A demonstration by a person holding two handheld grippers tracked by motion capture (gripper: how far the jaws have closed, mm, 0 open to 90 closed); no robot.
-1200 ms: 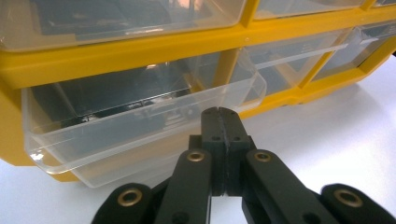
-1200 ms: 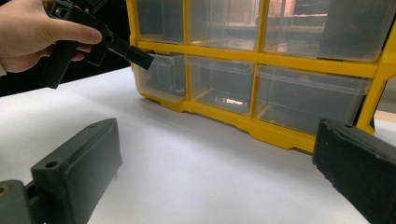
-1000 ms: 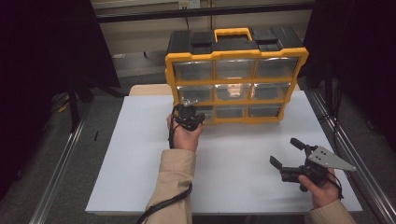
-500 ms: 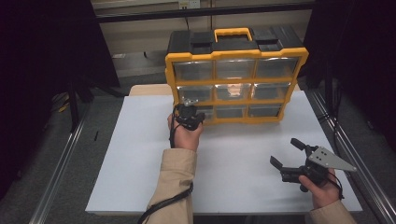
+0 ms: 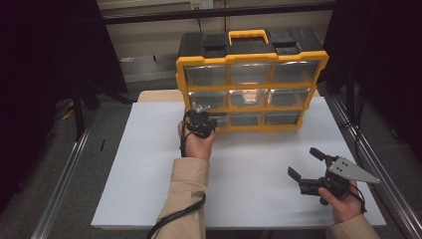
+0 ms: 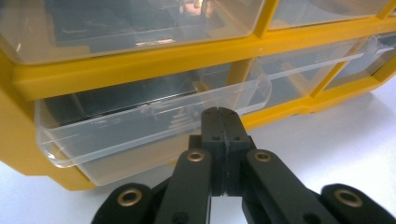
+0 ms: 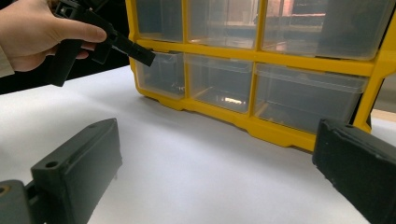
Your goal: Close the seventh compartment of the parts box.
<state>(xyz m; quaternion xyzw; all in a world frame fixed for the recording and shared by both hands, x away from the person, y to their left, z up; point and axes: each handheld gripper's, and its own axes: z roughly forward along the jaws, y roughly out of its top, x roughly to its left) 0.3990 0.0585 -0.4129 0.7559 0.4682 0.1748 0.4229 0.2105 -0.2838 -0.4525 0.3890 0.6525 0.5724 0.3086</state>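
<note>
Left hand-held gripper (image 6: 219, 122) pressed together at slightly pulled-out bottom-left drawer (image 6: 154, 123) in close view, right hand-held gripper (image 5: 312, 166) spread apart over tabletop (image 5: 249, 164) from above

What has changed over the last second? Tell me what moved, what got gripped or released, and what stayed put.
Nothing has visibly changed. The left gripper stays shut with its tips at the clear front of the bottom-left drawer of the yellow organizer; the pictures do not show whether the lip is pinched. The right gripper stays open over the white table.
</note>
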